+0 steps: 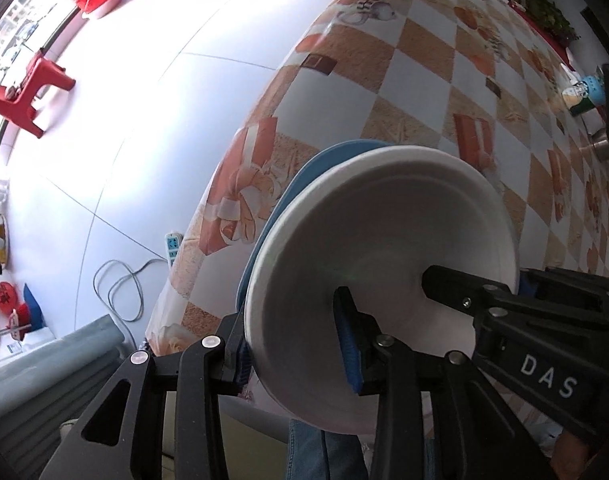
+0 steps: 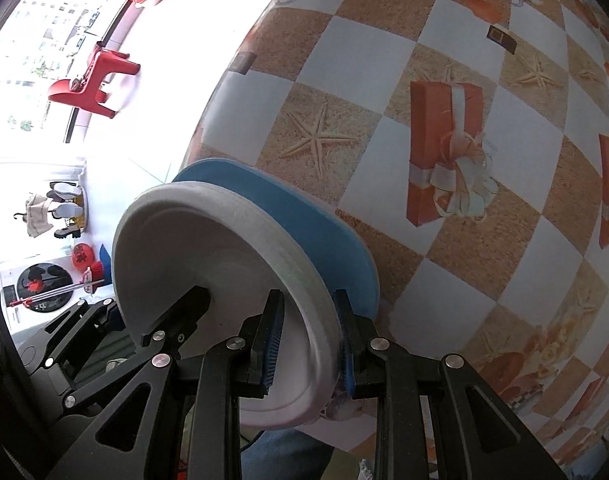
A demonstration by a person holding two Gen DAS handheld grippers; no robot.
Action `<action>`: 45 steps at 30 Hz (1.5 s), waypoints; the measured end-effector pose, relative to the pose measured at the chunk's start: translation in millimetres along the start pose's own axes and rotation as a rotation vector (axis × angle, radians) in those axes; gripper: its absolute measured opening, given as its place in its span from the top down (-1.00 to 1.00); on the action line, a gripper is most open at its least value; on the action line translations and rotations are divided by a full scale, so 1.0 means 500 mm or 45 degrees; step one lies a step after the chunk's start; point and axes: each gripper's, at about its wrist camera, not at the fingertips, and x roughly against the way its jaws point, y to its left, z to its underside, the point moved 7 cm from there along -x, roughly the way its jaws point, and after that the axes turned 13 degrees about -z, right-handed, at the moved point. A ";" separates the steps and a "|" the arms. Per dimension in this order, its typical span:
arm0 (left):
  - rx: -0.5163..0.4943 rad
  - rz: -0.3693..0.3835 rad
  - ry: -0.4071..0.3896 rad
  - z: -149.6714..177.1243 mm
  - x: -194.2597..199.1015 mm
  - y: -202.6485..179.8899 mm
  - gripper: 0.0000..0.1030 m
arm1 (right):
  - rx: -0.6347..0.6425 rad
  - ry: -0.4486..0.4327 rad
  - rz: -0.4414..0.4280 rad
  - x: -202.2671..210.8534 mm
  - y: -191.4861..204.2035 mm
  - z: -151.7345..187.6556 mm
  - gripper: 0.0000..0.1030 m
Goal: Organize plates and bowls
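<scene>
A white plate (image 1: 384,220) (image 2: 176,248) lies stacked on a blue plate (image 1: 304,184) (image 2: 304,220) at the near edge of the checkered table (image 1: 424,80) (image 2: 464,40). My left gripper (image 1: 294,352) straddles the stack's rim, one pad outside the blue plate and one inside the white one, both lying against it. On the opposite rim, my right gripper (image 2: 310,344) is shut with both plates squeezed between its pads. Each gripper shows in the other's view: the right one (image 1: 436,280) and the left one (image 2: 192,300).
The table edge drops to a bright tiled floor with a red stool (image 1: 24,96) (image 2: 92,76), a power strip (image 1: 171,244) and a coiled cable (image 1: 120,288). A printed cup (image 1: 584,94) stands at the table's far right. A person's jeans leg (image 1: 312,452) is below the plates.
</scene>
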 end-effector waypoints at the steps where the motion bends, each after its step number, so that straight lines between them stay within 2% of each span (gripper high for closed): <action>1: -0.001 0.000 0.009 0.001 -0.007 0.001 0.18 | -0.001 0.003 -0.005 -0.003 -0.001 0.001 0.46; 3: 0.003 0.014 0.016 0.002 -0.011 0.001 0.14 | 0.009 0.002 0.006 -0.005 0.004 0.004 0.45; 6: 0.000 0.050 0.003 0.000 -0.009 -0.006 -0.17 | 0.002 -0.005 -0.016 -0.004 0.008 0.002 0.45; 8: -0.015 0.035 -0.019 0.000 -0.005 -0.015 -0.25 | 0.005 -0.004 -0.022 -0.004 0.010 0.001 0.42; 11: -0.040 0.015 -0.059 0.003 0.008 -0.023 -0.34 | 0.021 -0.026 -0.033 0.005 0.017 0.000 -0.16; 17: -0.024 -0.003 -0.103 0.003 0.038 -0.022 -0.54 | 0.044 -0.065 -0.047 0.035 0.025 -0.006 -0.16; 19: -0.011 0.000 -0.128 -0.001 0.050 -0.015 -0.62 | 0.044 -0.081 -0.048 0.048 0.021 -0.004 -0.41; 20: -0.005 -0.005 -0.142 -0.003 0.053 -0.009 -0.68 | 0.049 -0.096 -0.038 0.056 0.019 -0.002 -0.63; 22: -0.003 -0.004 -0.146 -0.006 0.059 -0.004 -1.00 | 0.067 -0.125 -0.018 0.073 0.016 0.001 -0.68; 26: -0.008 0.041 -0.123 -0.013 0.053 -0.004 -0.99 | 0.078 -0.156 0.019 0.097 0.009 0.007 -0.71; 27: -0.008 0.032 -0.126 -0.013 0.058 -0.006 -0.99 | 0.081 -0.161 0.023 0.101 0.007 0.008 -0.98; 28: -0.014 0.013 -0.135 -0.013 0.060 -0.007 -0.99 | 0.086 -0.174 0.025 0.106 0.006 0.010 -1.00; 32: -0.020 0.015 -0.159 -0.004 0.078 -0.008 -0.99 | 0.110 -0.213 0.053 0.121 0.006 0.015 -1.00; 35: -0.043 0.017 -0.147 -0.001 0.084 -0.017 -0.99 | 0.097 -0.192 0.051 0.118 0.009 0.011 -1.00; 45: -0.082 -0.088 -0.148 0.013 0.096 -0.023 -0.99 | 0.105 -0.201 0.059 0.126 0.019 0.006 -1.00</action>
